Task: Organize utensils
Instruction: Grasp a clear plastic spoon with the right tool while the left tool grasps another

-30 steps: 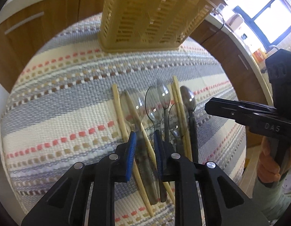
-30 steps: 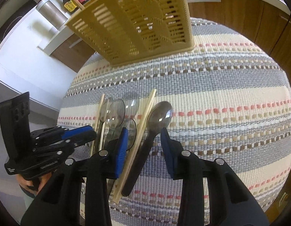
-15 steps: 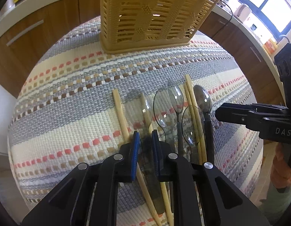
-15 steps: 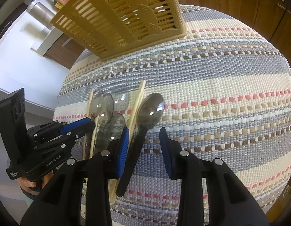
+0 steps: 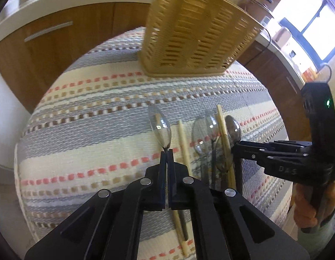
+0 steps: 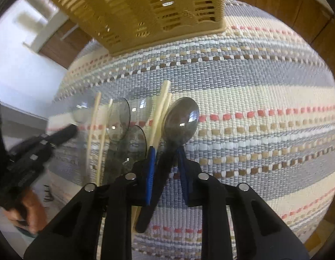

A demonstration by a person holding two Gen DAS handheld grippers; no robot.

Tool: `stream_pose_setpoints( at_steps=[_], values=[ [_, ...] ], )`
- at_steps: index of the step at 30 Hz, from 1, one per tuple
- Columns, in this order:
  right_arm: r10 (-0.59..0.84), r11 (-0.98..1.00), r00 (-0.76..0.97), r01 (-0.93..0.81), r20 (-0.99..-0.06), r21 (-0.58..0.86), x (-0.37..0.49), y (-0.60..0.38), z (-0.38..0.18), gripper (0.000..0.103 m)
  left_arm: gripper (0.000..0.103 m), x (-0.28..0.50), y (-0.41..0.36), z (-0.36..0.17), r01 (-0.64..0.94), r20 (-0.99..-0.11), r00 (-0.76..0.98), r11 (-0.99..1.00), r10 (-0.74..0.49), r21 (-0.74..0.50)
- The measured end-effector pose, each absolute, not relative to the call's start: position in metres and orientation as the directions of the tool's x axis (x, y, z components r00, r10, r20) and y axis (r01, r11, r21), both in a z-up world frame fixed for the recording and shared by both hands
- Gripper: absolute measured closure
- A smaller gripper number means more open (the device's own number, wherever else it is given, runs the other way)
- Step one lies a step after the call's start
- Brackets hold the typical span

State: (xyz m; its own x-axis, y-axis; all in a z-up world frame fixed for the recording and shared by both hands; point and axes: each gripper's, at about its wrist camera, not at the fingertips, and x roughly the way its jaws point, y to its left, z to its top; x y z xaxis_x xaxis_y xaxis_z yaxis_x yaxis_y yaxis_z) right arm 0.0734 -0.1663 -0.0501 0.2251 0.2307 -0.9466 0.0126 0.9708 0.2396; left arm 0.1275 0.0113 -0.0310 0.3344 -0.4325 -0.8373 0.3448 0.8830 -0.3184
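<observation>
The utensils, clear plastic spoons, a dark spoon and pale chopsticks, mostly lie side by side on the striped woven mat (image 5: 91, 117), near its front edge, while the yellow slotted basket (image 5: 195, 36) that we take as their destination stands well apart at the far edge. We cannot see into it, so we cannot tell whether anything has already been sorted there; what we can say is that most of the pieces have not yet been moved. Our left tongs (image 5: 167, 151) are clenched on the neck of one clear spoon (image 5: 160, 127), its bowl sticking out just past the tips and seeming to sit a little above the mat. Our right tongs (image 6: 166, 151) are closing around the handle of the dark spoon (image 6: 181, 122), which sits between the blue pads; we judge the pads to be meeting it, but the spoon looks as if it is lying on the mat. Left of it, two more clear spoons (image 6: 120, 120) overlap, with a pair of chopsticks (image 6: 160, 108) between them and the dark spoon, and single sticks (image 6: 92, 125) farther left. So we judge the task to be early: two pickups under way, carrying and dropping both pieces into the basket to come, and then the remaining spoons and all the chopsticks.
</observation>
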Motion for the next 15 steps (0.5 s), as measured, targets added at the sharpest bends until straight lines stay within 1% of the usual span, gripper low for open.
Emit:
stream_pose_setpoints(
  at_steps=[4,7,9,10,11,12,13,14,15],
  values=[
    [0.170,0.985,0.248,-0.052,-0.954,0.163,0.067,-0.155,-0.048,0.094,0.103,0.130,0.030,-0.035,0.318,-0.841,0.306,0.880,-0.447,-0.352],
    [0.135,0.991,0.268,-0.053,-0.954,0.125,0.056,-0.158,-0.046,0.097,0.103,0.130,0.045,-0.043,0.301,-0.848,0.303,0.888,-0.435,-0.349],
    [0.111,0.994,0.275,-0.045,-0.955,0.103,0.053,-0.163,-0.046,0.097,0.103,0.131,0.049,-0.047,0.299,-0.843,0.292,0.880,-0.452,-0.368],
    [0.110,0.994,0.274,-0.044,-0.955,0.102,0.052,-0.167,-0.047,0.097,0.100,0.131,0.052,-0.048,0.298,-0.837,0.280,0.871,-0.470,-0.390],
    [0.114,0.993,0.269,-0.044,-0.956,0.106,0.052,-0.170,-0.048,0.097,0.089,0.131,0.053,-0.049,0.293,-0.831,0.274,0.865,-0.485,-0.408],
    [0.122,0.993,0.265,-0.044,-0.956,0.114,0.056,-0.171,-0.046,0.097,0.083,0.132,0.052,-0.050,0.291,-0.826,0.266,0.859,-0.496,-0.422],
    [0.131,0.991,0.260,-0.042,-0.957,0.124,0.056,-0.174,-0.046,0.097,0.074,0.133,0.051,-0.049,0.287,-0.823,0.266,0.857,-0.501,-0.429],
    [0.139,0.990,0.256,-0.041,-0.957,0.133,0.057,-0.176,-0.045,0.097,0.072,0.134,0.048,-0.050,0.283,-0.825,0.268,0.860,-0.497,-0.425],
    [0.155,0.988,0.250,-0.034,-0.956,0.151,0.058,-0.180,-0.046,0.097,0.072,0.135,0.044,-0.051,0.278,-0.831,0.266,0.864,-0.488,-0.419]
  ],
)
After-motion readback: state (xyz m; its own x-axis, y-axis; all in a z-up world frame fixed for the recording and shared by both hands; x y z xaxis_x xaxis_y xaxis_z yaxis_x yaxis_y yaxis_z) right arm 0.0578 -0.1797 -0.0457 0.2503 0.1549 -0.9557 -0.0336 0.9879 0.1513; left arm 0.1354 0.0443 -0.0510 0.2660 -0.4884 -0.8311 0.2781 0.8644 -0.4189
